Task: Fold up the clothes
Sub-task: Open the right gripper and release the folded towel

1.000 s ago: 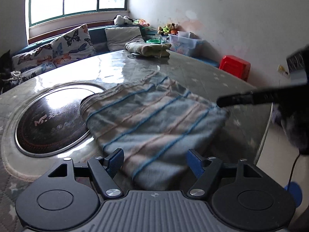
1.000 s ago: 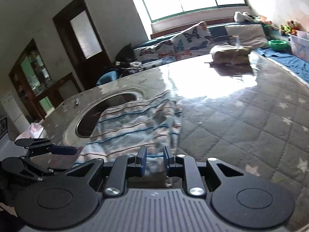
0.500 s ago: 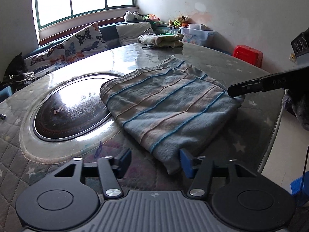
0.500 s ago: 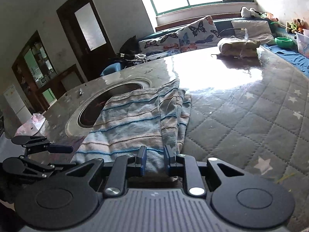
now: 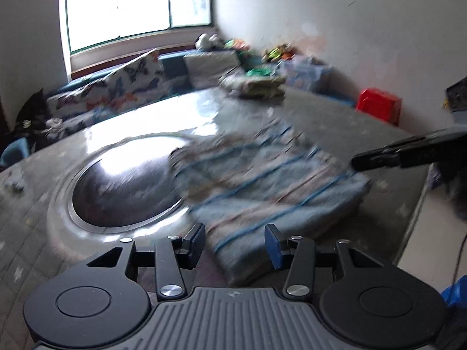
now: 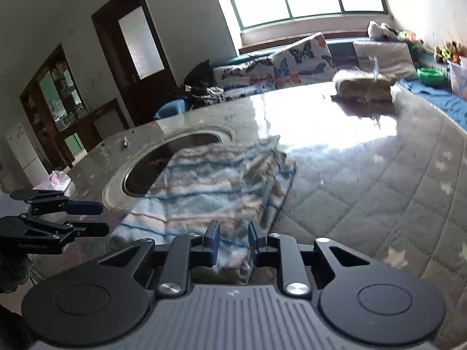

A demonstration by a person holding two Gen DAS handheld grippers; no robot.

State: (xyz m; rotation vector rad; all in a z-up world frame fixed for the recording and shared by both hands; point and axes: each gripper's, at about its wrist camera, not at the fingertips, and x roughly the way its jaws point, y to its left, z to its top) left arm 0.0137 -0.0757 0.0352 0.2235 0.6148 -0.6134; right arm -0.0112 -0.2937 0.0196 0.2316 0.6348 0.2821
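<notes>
A striped blue and beige cloth (image 5: pixel 262 175) lies folded on the round quilted table (image 5: pixel 335 122), partly over a dark round inset (image 5: pixel 122 186). My left gripper (image 5: pixel 235 243) is open, and the cloth's near corner lies in the gap between its blue pads. Its fingers stand just off the cloth's left edge when seen in the right wrist view (image 6: pixel 103 218). My right gripper (image 6: pixel 233 243) is shut on the near edge of the cloth (image 6: pixel 204 183). Seen side-on from the left wrist, the right gripper (image 5: pixel 357 164) has its tip on the cloth's right edge.
A pile of folded clothes (image 5: pixel 254 86) sits at the table's far side. Cushions and a bench run under the window. A red stool (image 5: pixel 379 105) stands by the wall beyond the table's right edge. Both views are blurred by motion.
My left gripper has come forward again, so the cloth's near corner is back between its open fingers. The right gripper keeps its hold on the cloth's edge.
</notes>
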